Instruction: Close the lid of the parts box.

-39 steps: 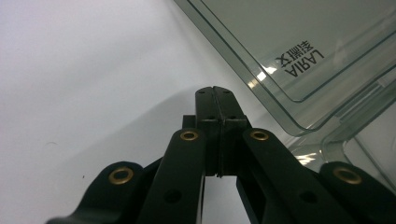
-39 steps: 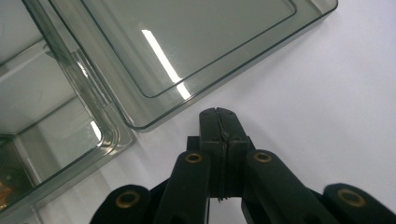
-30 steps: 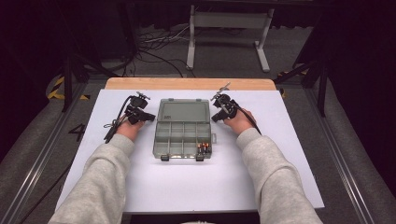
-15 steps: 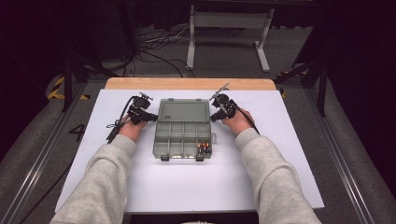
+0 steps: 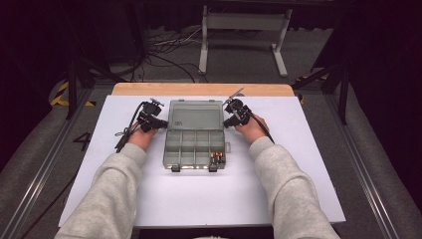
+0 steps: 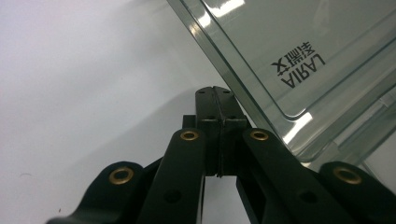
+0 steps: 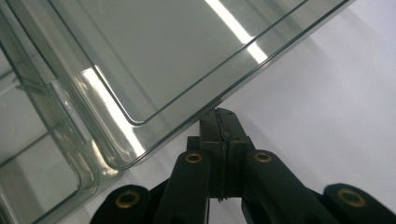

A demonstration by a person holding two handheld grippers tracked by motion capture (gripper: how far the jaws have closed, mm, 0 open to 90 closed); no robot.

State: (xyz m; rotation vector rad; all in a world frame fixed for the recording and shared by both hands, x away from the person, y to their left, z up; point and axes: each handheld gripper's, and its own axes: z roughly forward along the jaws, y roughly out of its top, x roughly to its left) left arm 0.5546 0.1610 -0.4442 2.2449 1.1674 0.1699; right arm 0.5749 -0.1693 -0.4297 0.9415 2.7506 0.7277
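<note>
A clear plastic compartment box (image 5: 191, 147) lies open in the middle of the white table, its lid (image 5: 195, 115) tilted back on the far side. Small orange and dark parts (image 5: 217, 158) sit in its front right compartment. My left gripper (image 5: 161, 123) is at the lid's left edge, and my right gripper (image 5: 226, 122) is at its right edge. In the left gripper view the jaws are pressed together, tips (image 6: 215, 91) just under the lid's rim (image 6: 299, 51). The right gripper view shows the same: tips (image 7: 221, 113) shut together under the lid's corner (image 7: 163, 51), with nothing between them.
The white table top (image 5: 298, 169) has a wooden strip (image 5: 199, 89) along its far edge. Cables trail from each gripper over the table. Beyond the table are a dark floor, loose cables and a white stand (image 5: 244, 30). Metal rails run along both sides.
</note>
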